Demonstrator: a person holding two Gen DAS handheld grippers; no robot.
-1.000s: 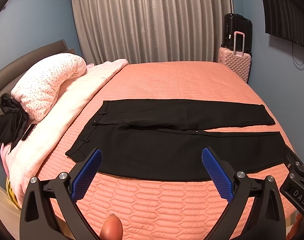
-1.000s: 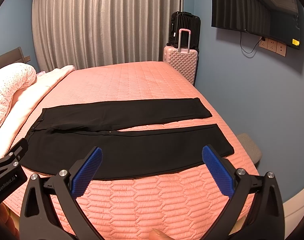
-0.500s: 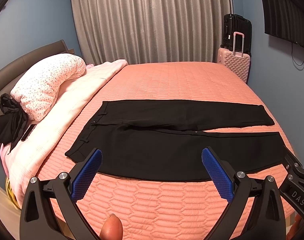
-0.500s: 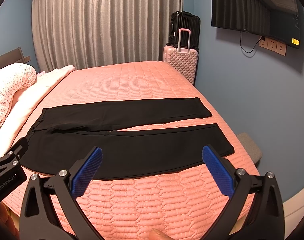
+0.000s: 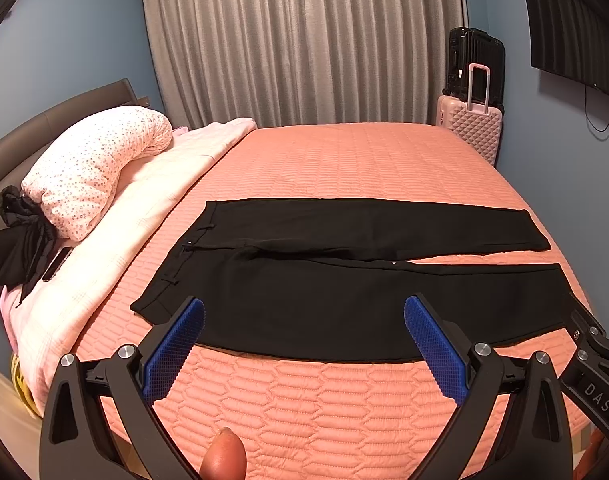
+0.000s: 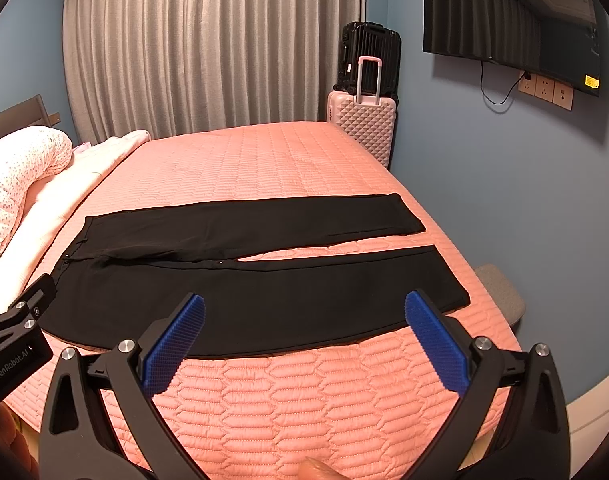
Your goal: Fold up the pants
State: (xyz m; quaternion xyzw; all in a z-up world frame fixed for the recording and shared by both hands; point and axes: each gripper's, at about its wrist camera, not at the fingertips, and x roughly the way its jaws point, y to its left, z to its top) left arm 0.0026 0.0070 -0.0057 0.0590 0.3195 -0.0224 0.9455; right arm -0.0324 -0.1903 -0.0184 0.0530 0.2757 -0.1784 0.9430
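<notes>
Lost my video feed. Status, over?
Left tool and right tool open, empty. Black pants flat on bed, legs spread, unfolded. Nothing in the way.

Left gripper (image 5: 304, 320): matte black plastic arms, blue dimpled rubber pads (image 5: 172, 350), silver round screws.
Right gripper (image 6: 304, 320): same black-and-blue build; white "DAS" lettering seen lower right of the left view.
Skin: bare fingertip (image 5: 223, 456) at bottom edge.
Marking: "GenRobot.AI", lower left.
</notes>
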